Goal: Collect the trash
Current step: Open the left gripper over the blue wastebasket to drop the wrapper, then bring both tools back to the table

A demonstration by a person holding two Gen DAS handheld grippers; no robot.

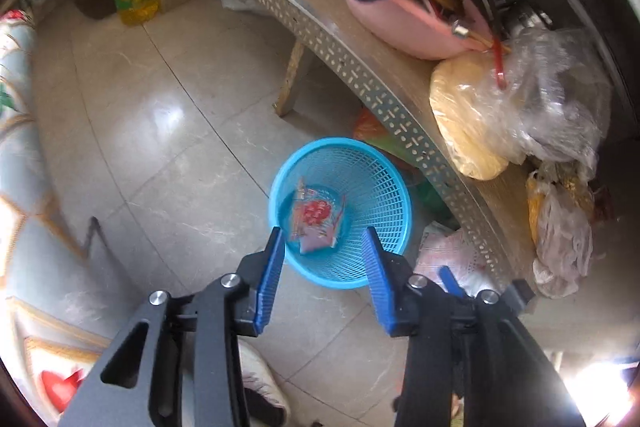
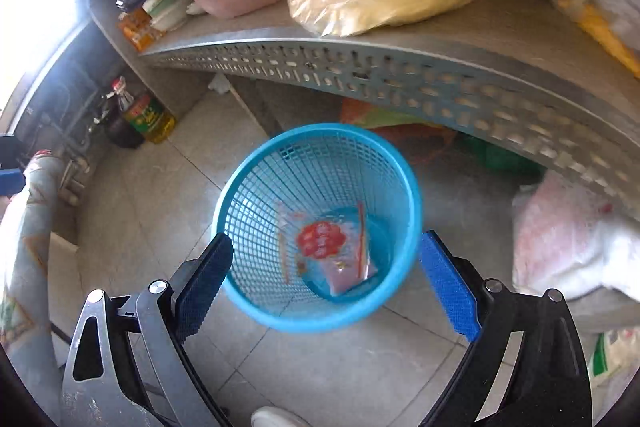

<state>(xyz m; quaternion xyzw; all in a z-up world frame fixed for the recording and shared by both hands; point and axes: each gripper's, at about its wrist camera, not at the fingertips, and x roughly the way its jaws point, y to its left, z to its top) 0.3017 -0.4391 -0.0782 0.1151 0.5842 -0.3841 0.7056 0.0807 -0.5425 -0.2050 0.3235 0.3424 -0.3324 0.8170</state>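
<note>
Step in hand: drop-off, by my reading. Both my grippers hang over the blue basket (image 2: 318,227) on the floor tiles, and a wrapper already lies in it.

Trash: the red-and-white wrapper (image 2: 326,247) rests flat on the basket's bottom, clear of my fingers in both views.

Basket: upright on the tiles, just in front of the bench (image 1: 360,75), near the bench's perforated metal front edge. Bags sit on the floor under that edge, right beside the basket.

Left gripper (image 1: 322,259): jaws partly apart, nothing between the blue pads, nothing held. It points down into the basket's mouth.

Right gripper (image 2: 324,267): jaws spread wide, straddling the near rim of the basket in its own view, pads empty. I can't tell whether they touch the rim; it looks like they stand above it.

How far along: one piece is in. No other loose trash is plain on the tiles here, though the bags under the bench might count.

Next move, as I judge it: lift both grippers away without knocking the light basket, then look around for another piece. The bench top is crowded with a pink basin (image 1: 404,19) and a plastic bag of yellow stuff (image 1: 472,119), so I'd keep clear of that edge.
</note>
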